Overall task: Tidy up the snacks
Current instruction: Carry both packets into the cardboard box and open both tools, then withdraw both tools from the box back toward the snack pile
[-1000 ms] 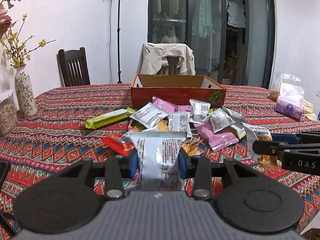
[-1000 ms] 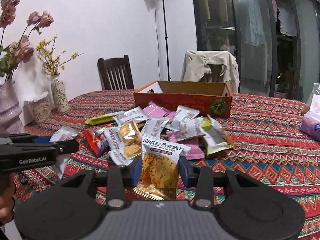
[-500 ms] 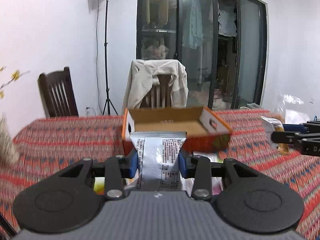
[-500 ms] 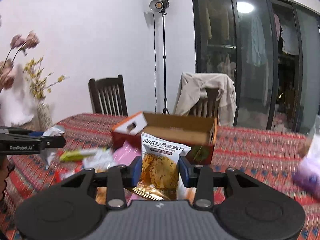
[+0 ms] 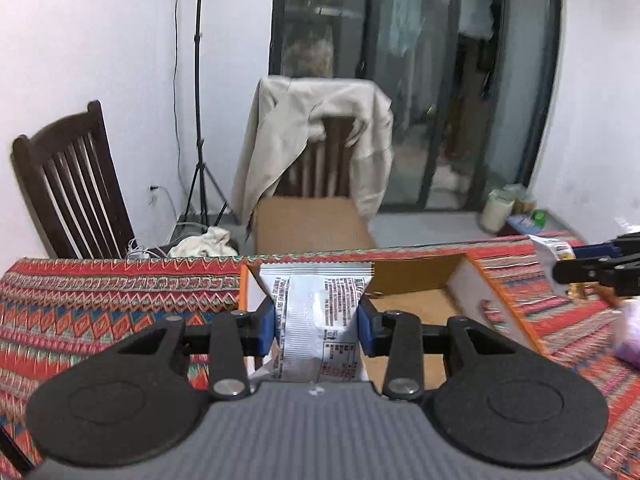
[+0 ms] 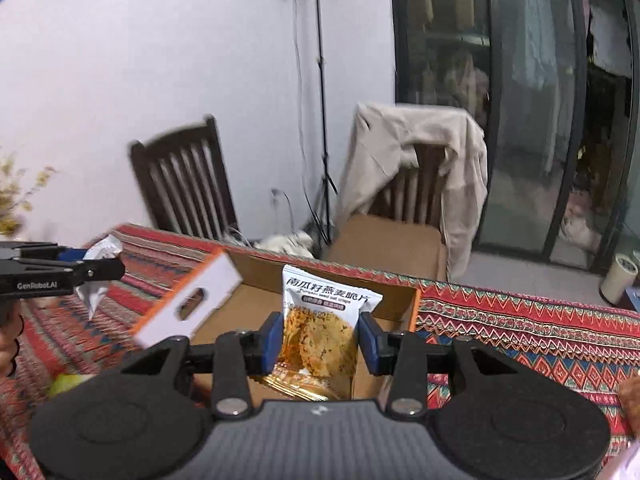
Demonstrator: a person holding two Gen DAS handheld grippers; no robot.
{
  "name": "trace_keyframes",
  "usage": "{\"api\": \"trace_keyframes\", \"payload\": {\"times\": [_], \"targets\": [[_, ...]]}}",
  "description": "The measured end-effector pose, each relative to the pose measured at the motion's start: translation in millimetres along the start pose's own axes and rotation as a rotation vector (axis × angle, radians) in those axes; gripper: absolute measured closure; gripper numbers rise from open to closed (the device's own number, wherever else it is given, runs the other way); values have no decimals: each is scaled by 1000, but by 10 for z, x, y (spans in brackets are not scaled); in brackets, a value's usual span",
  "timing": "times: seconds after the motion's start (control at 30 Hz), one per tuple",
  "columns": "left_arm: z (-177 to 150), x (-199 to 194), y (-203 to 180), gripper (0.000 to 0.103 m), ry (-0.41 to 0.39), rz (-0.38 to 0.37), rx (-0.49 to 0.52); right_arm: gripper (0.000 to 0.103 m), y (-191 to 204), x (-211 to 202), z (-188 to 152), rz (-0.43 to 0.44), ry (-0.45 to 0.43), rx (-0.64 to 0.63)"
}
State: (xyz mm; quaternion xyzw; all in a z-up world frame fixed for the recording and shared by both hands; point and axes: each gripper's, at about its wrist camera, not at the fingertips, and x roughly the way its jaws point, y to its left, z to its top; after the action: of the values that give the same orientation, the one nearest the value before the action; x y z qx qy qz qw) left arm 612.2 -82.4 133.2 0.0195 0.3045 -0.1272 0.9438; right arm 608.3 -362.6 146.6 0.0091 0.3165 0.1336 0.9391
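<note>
So the worktop (image 5: 100,300) had that red zigzag-patterned cloth on it, and the open cardboard box (image 6: 256,276) with the orange edges sat right in front of both grippers. Looked to me like the carry-and-drop step of the tidy-up: both snacks were up in the air and hovering at the box, nothing let go yet.

Left gripper (image 5: 316,326) had its jaws pinching a silver-white snack packet (image 5: 316,312), printed back facing the camera, held upright over the left part of the box. Right gripper (image 6: 320,342) had its jaws clamped on the sides of an oat crisp packet (image 6: 320,332), white top with the golden crisps showing through, upright over the box floor near the far wall.

Next move, I reckon: lower each one a bit deeper past the rim, then spread the jaws so the packets drop flat inside rather than catching on the side flap (image 6: 188,304). Probably worth keeping the two grippers apart while doing it.
</note>
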Motion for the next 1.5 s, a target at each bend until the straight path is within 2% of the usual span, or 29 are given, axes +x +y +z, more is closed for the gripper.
{"api": "trace_keyframes", "payload": {"times": [0.13, 0.2, 0.33, 0.43, 0.57, 0.63, 0.67, 0.7, 0.77, 0.9, 1.1, 1.3, 1.4, 1.5], "targets": [[177, 786, 143, 63, 119, 5, -24, 63, -193, 708, 290, -24, 110, 26], [165, 1102, 192, 63, 168, -3, -28, 63, -247, 1118, 341, -44, 176, 39], [124, 1684, 230, 63, 255, 43, -12, 63, -211, 1814, 275, -101, 302, -15], [89, 1961, 238, 63, 303, 73, 7, 63, -152, 2194, 197, -149, 370, -60], [70, 2134, 229, 61, 313, 95, 26, 63, -121, 2480, 91, -208, 417, -119], [75, 2168, 196, 59, 318, 92, 42, 62, -121, 2556, 28, -213, 430, -141], [78, 2173, 186, 54, 320, 92, 47, 63, -99, 2569, 11, -231, 423, -166], [94, 2188, 174, 39, 318, 89, 44, 60, -98, 2584, 0, -240, 422, -171], [118, 2173, 157, 24, 305, 87, 28, 58, -92, 2595, -2, -239, 412, -172], [173, 2142, 161, 21, 322, 86, -7, 41, -98, 2606, 42, -222, 408, -155], [266, 1737, 168, 14, 295, 87, -23, 40, -70, 2257, 172, -185, 357, -95], [321, 1055, 105, 9, 234, 87, -29, 35, 77, 1683, 234, -196, 292, -77], [284, 602, 44, 5, 189, 88, -24, 27, 165, 1339, 197, -196, 268, -79], [206, 172, -26, 1, 146, 80, -27, 27, 288, 969, 103, -189, 243, -86]]}}
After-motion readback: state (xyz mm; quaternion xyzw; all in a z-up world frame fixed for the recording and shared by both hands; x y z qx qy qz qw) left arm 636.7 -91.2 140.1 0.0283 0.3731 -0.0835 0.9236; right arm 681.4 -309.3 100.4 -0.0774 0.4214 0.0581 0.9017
